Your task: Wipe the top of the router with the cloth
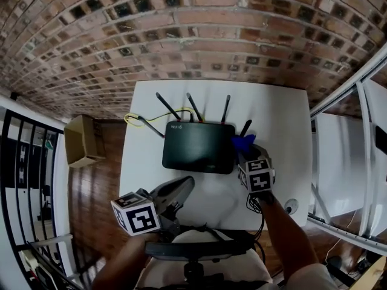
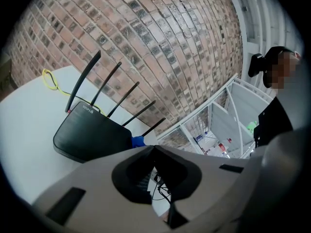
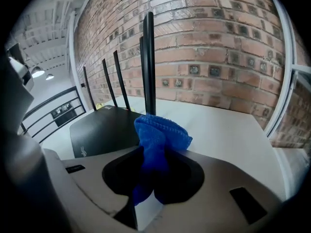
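I see a white table [image 1: 284, 119] against the brick wall. The black router [image 1: 198, 147] lies flat near its middle, antennas up along the back edge. My left gripper [image 1: 181, 189] hangs over the table's near edge, in front of the router and apart from it, jaws together on nothing. My right gripper [image 3: 155, 154] sits at the router's right side, jaws clamped on the blue cloth [image 3: 158, 135], which bunches up beside an antenna; whether it touches the top I can't tell. A yellow cable [image 1: 136, 118] loops behind the router's left corner.
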Demonstrator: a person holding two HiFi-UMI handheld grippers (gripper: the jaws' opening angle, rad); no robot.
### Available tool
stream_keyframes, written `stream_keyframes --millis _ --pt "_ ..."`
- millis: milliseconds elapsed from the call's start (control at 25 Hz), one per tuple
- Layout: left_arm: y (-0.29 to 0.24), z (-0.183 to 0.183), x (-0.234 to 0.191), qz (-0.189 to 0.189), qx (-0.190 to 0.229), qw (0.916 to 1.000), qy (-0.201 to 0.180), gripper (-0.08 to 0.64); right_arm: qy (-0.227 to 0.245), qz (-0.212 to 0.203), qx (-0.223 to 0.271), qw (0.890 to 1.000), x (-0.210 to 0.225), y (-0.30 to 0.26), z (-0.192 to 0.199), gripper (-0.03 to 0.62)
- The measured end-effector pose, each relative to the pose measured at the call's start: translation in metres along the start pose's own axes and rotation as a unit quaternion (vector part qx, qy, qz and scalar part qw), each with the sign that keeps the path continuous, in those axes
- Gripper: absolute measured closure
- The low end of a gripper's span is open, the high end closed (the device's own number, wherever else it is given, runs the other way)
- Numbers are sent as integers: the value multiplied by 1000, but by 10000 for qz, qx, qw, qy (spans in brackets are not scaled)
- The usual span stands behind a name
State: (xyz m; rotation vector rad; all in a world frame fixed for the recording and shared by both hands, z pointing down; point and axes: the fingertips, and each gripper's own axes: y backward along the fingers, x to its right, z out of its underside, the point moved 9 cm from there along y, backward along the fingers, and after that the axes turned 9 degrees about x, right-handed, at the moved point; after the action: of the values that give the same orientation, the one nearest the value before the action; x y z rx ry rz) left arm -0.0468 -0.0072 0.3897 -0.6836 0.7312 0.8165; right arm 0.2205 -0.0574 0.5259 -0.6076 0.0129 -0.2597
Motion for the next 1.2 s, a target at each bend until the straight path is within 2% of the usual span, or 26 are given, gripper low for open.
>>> stream_keyframes --millis 240,440,640,800,1040,1200 --pt "4 -1 -3 -38 123 9999 -87 557 451 2 -319 9985 -5 -4 10 482" --pt "17 -10 -19 2 92 10000 31 557 769 240 -302 9963 -20 -8 13 482" --pt "33 -20 -47 133 -163 9997 80 557 945 633 -267 9931 -29 -4 6 482" --pt "51 -34 -72 256 -237 9993 109 557 675 851 -46 9941 -51 15 -12 482" --pt "69 -56 -100 528 -412 9977 128 557 511 1102 333 9920 -95 36 -44 482" --pt "83 -69 -119 562 -510 9971 87 557 341 1040 526 9926 -132 24 -74 482"
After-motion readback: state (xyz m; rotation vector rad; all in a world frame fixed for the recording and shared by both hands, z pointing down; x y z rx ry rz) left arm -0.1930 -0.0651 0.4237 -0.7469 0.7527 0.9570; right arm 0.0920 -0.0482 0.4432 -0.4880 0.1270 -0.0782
